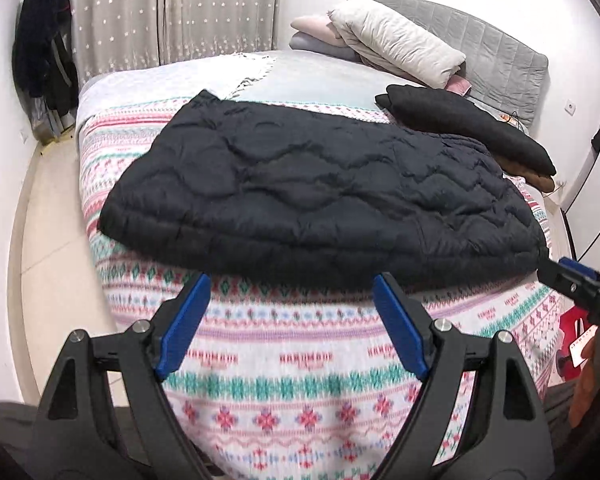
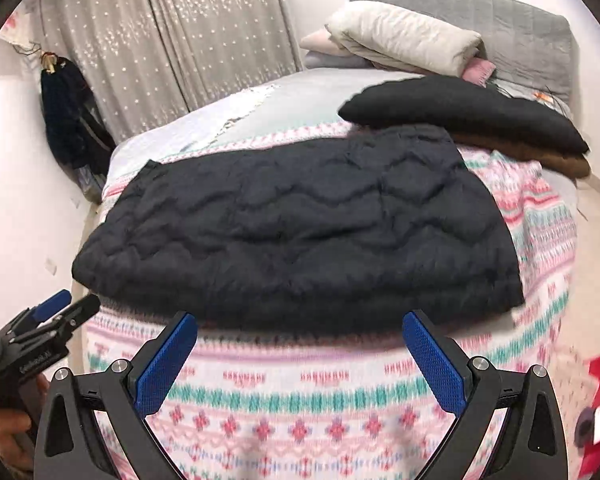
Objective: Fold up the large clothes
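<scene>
A large dark quilted jacket [image 1: 320, 192] lies folded flat on the patterned bedspread [image 1: 292, 360]; it also shows in the right wrist view [image 2: 300, 232]. My left gripper [image 1: 292, 284] is open and empty, just short of the jacket's near edge. My right gripper [image 2: 300, 322] is open and empty, also at the near edge. The right gripper's tip shows at the right of the left wrist view [image 1: 572, 276], close to the jacket's right corner. The left gripper shows at the lower left of the right wrist view [image 2: 60, 308].
A folded black garment [image 1: 468, 128] lies on a brown one [image 1: 536, 176] at the bed's far right. Pillows [image 1: 396, 44] and a grey headboard [image 1: 508, 56] are behind. Dark clothes [image 1: 44, 60] hang at the left wall. A red object [image 1: 576, 320] stands at the right.
</scene>
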{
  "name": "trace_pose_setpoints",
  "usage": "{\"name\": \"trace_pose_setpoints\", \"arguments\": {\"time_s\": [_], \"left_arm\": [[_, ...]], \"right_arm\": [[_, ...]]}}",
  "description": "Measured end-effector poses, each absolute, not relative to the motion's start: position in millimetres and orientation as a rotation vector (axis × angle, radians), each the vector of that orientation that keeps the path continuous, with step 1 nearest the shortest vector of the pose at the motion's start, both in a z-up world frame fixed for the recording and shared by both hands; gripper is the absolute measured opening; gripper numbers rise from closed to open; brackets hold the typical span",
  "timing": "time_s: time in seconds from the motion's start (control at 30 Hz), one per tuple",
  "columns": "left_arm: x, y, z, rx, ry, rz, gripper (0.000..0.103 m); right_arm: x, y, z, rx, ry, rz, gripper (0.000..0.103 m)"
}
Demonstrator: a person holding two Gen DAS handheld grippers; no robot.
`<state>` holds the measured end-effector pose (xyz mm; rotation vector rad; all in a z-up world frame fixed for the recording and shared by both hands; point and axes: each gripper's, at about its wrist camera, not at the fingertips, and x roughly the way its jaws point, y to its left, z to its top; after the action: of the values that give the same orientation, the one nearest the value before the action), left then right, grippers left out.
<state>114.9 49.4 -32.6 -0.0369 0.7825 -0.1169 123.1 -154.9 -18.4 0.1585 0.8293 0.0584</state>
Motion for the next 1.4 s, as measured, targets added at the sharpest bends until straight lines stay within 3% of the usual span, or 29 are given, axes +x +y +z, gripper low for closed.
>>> {"name": "trace_pose_setpoints", "arguments": {"time_s": [0.63,0.77,1.4], "left_arm": [[84.8,28.5,-39.4,0.092,0.725,-0.006,0.084],[70.0,24.5,-26.5,0.083,0.668,-0.024,0.096],[66.4,21.9,-34.6,0.025,0.698,-0.104,0.097]], "right_arm": [[84.7,-110.8,-20.2,0.003,0.726,-0.053,0.103],[72.9,-110.4,-13.3,0.02,0.695,-0.047,0.103],[45.0,-112.5,-23.8,0.054,0.673,-0.109,0.103]]}}
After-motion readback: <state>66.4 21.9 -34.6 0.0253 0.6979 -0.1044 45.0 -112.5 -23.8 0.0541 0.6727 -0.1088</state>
